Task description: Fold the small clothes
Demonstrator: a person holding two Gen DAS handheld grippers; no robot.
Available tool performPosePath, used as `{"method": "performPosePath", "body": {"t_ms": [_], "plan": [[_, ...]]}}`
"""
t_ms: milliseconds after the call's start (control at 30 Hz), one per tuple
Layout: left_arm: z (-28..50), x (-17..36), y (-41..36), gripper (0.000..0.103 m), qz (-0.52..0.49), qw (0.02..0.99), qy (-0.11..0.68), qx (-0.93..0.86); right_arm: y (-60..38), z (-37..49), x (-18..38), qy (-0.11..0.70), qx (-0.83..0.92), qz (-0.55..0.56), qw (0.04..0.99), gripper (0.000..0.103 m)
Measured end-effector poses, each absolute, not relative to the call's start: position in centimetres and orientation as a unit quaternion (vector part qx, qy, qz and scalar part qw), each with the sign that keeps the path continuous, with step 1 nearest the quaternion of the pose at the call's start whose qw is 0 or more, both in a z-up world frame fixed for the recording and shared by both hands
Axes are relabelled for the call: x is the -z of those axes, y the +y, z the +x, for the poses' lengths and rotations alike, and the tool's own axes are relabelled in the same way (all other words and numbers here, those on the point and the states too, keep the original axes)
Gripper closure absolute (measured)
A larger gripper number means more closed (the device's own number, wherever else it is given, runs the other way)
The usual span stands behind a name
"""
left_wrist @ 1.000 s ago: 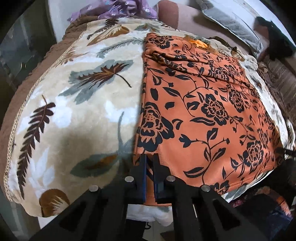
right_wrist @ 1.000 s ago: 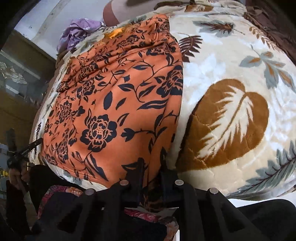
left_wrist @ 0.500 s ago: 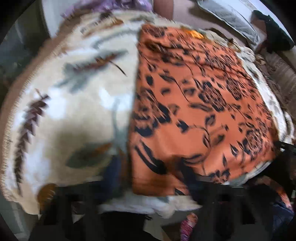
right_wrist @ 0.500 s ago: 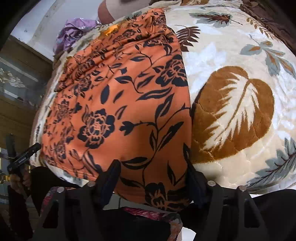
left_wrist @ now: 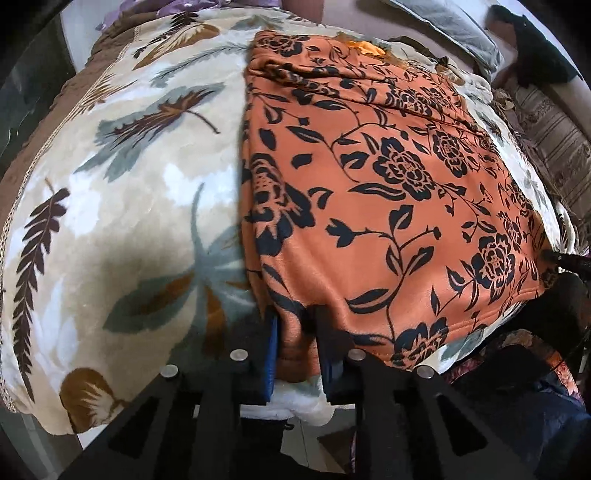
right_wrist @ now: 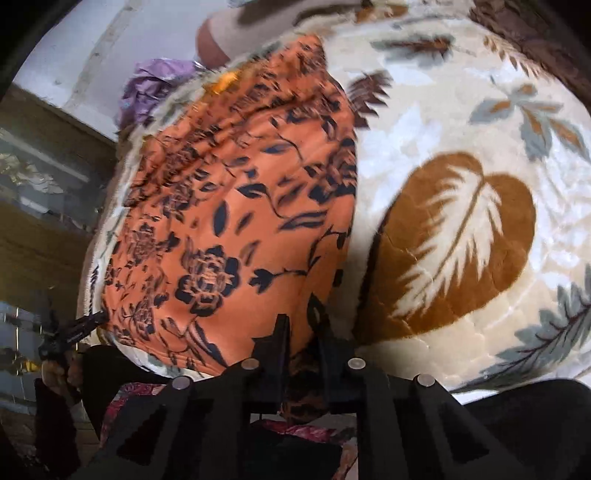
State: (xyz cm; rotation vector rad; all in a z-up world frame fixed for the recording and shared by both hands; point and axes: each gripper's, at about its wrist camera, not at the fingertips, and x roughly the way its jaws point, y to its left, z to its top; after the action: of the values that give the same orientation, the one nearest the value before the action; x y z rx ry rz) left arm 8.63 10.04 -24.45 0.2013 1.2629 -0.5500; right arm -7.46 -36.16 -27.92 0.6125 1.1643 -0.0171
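While the orange floral garment (left_wrist: 388, 206) lies flat on the leaf-print blanket (left_wrist: 122, 206), its near hem overhangs the blanket's 6 o'clock edge. Left hand-held gripper (left_wrist: 295, 332) is closing on the hem's left corner; right hand-held gripper (right_wrist: 301, 336) is closing on the right corner. Bare blanket flanks both sides. Only the left view shows cushions (left_wrist: 454, 40) at 1 o'clock.

I'm working in what looks like a home, a living or sleeping room. Under me is a plush cream blanket (left_wrist: 122, 206) printed with brown and grey leaves, spread over a soft, rounded surface, and behind it a brownish sofa (left_wrist: 417, 22) with a grey cushion (left_wrist: 454, 29) and a striped throw (left_wrist: 550, 140). The right-hand view adds a white wall (right_wrist: 110, 40), a dark wooden cabinet with glass (right_wrist: 40, 192) and a bundle of purple cloth (right_wrist: 155, 85).
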Motion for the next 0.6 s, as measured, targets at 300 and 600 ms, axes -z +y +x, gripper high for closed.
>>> {"method": "performPosePath", "body": {"t_ms": [300, 600], "plan": [[9.2, 22.3, 11.0, 0.097, 0.038, 0.784, 0.556, 0.274, -35.2, -7.1, 28.0, 0.539, -0.018, 0.267, 0.798, 0.086], [13.9, 14.9, 10.9, 0.097, 0.001, 0.808, 0.500, 0.310, -39.8, -5.0, 18.8, 0.405, -0.062, 0.335, 0.849, 0.094]]}}
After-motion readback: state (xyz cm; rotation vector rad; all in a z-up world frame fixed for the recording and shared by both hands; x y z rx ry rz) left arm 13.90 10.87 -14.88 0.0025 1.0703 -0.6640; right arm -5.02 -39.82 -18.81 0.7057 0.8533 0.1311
